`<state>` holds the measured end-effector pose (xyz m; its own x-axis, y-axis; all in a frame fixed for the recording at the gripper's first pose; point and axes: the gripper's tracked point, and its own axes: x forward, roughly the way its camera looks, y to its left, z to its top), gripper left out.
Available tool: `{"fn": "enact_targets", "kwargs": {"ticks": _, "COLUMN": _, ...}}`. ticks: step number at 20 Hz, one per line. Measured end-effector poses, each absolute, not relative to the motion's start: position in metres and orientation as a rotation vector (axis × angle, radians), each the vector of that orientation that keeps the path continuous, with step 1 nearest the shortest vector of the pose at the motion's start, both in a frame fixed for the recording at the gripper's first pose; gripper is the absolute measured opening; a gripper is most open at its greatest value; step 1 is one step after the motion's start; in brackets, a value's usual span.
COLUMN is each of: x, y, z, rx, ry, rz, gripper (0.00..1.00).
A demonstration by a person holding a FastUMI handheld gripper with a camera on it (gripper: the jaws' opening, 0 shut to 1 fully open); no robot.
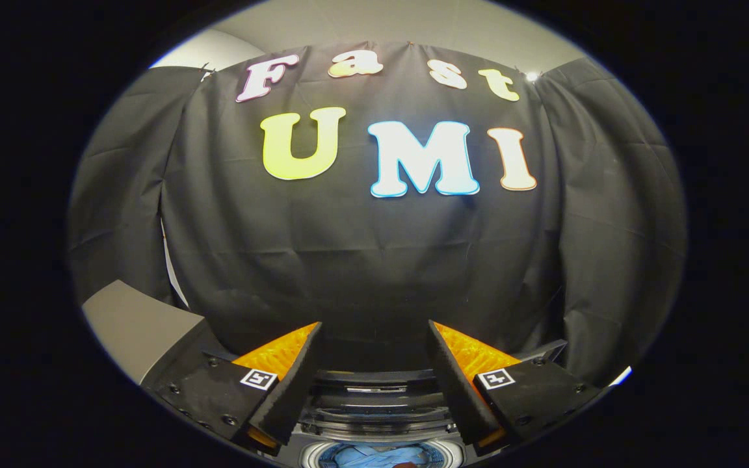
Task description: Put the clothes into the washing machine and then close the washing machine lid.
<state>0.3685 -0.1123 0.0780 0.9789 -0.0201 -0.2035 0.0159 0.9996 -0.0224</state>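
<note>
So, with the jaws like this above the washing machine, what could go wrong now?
1. The gripper is open and holds nothing, while the blue clothes lie in the washing machine drum below the jaws, so the lid may be forgotten.
2. The gripper faces the booth wall, so reaching for the lid could miss.

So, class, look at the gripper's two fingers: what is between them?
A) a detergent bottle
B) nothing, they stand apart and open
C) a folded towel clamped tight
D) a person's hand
B: the gripper is open, its fingers spread with only the black cloth wall beyond the gap.
</note>
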Motion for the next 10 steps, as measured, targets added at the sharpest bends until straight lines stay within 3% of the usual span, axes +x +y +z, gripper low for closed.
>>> {"fn": "enact_targets", "kwargs": {"ticks": 10, "x": 0.375, "y": -0.107, "z": 0.058, "rx": 0.002, "ry": 0.207, "rz": -0.011, "gripper": 0.97}}
